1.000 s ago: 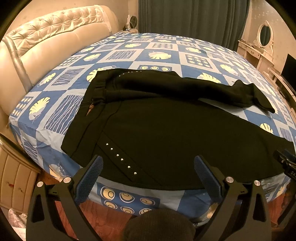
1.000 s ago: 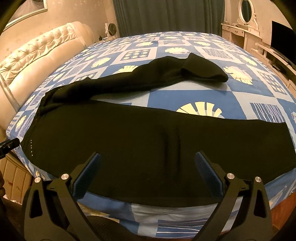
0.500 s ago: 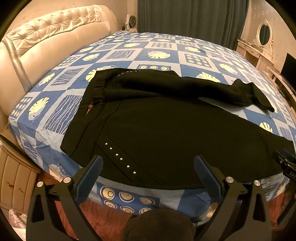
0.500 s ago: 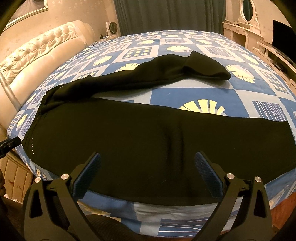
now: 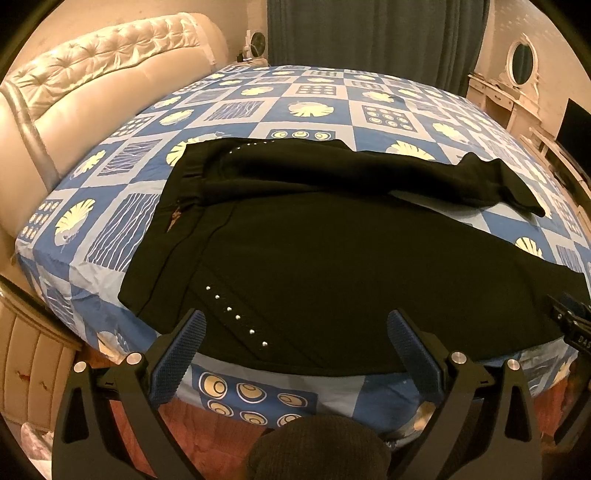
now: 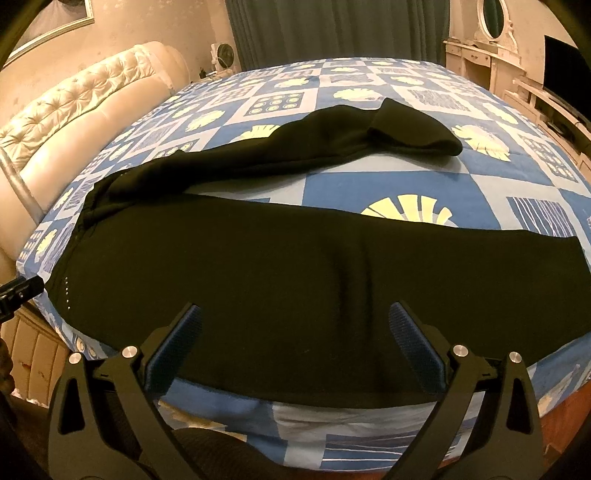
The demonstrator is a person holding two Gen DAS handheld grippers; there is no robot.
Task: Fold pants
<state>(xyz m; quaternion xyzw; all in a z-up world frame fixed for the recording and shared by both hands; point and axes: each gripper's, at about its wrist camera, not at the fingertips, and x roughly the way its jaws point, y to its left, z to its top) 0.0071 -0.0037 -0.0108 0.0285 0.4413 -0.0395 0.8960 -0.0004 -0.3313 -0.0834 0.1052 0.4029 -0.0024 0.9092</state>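
Observation:
Black pants (image 5: 332, 258) lie spread on a blue patterned bed, waistband to the left, a row of silver studs (image 5: 236, 315) near the front hip. The near leg (image 6: 314, 280) runs flat along the bed's front edge; the far leg (image 6: 295, 147) lies crumpled and angled away, its cuff folded over at the right. My left gripper (image 5: 295, 321) hovers open above the front edge by the studs, holding nothing. My right gripper (image 6: 295, 317) hovers open over the middle of the near leg, also empty. Each gripper's tip shows at the edge of the other's view.
A cream tufted headboard (image 5: 92, 92) curves along the left of the bed (image 5: 325, 96). A dark curtain (image 5: 369, 33) hangs behind. A white dresser with an oval mirror (image 5: 517, 66) and a dark screen (image 5: 576, 125) stand at the right. Reddish floor (image 5: 207, 435) lies below the bed's edge.
Both grippers have drawn slightly back and up from the bed, so the pants sit a little lower and farther in view. The pants have not moved.

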